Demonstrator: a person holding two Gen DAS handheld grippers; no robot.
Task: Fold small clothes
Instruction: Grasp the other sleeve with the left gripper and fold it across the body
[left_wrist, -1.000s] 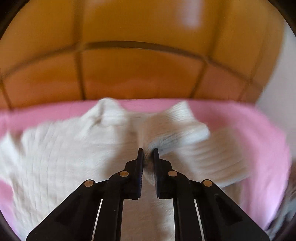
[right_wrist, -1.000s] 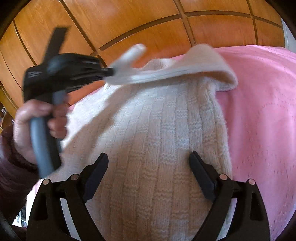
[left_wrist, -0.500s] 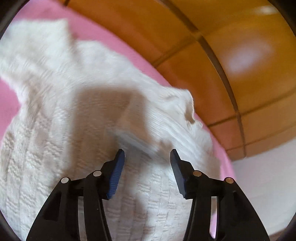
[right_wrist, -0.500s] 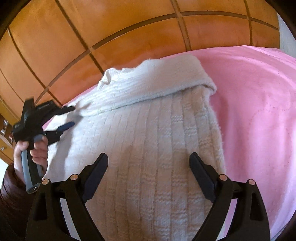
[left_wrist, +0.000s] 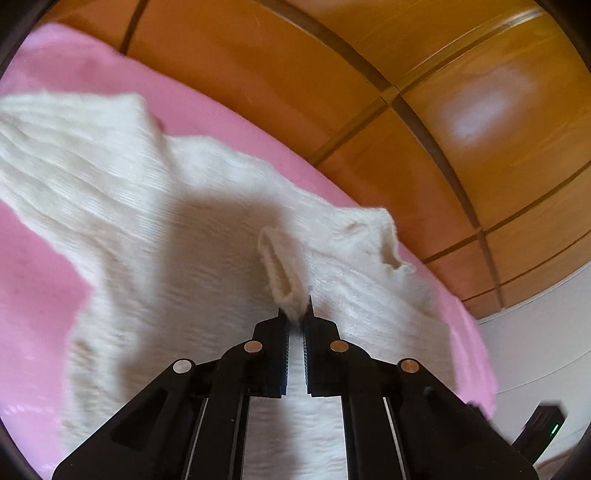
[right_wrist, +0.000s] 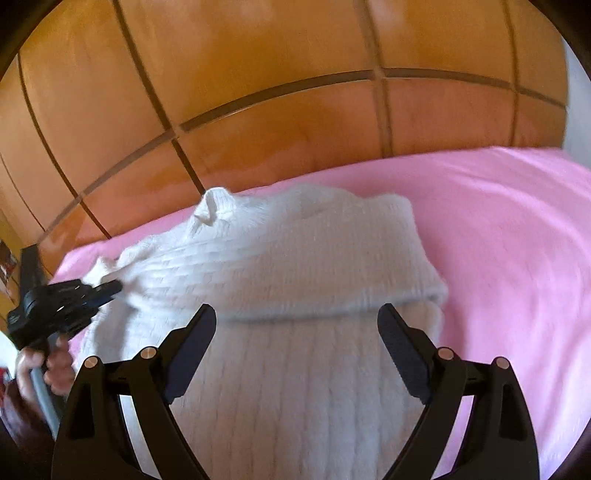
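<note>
One white knitted sweater lies spread on the pink bed cover, with one sleeve already laid across its chest just ahead of our right claw. The second sleeve is the step in hand. Our left claw has just been closing, and its jaws now stand pressed together on a raised fold of knit, the cuff end, which sticks up right in front of the tips. The right claw hangs spread wide above the sweater's body, holding nothing.

To do this well, we judge that the pinch should hold the full thickness of the cuff, not a few loose loops, since this soft knit stretches and slips. We lift only enough to clear the body, carry the sleeve straight across toward the folded one, and lay it flat without dragging the chest panel along. The spread right claw can press down on the body beneath it to keep it from shifting. Beyond the bed stands the wooden panelled wall.
</note>
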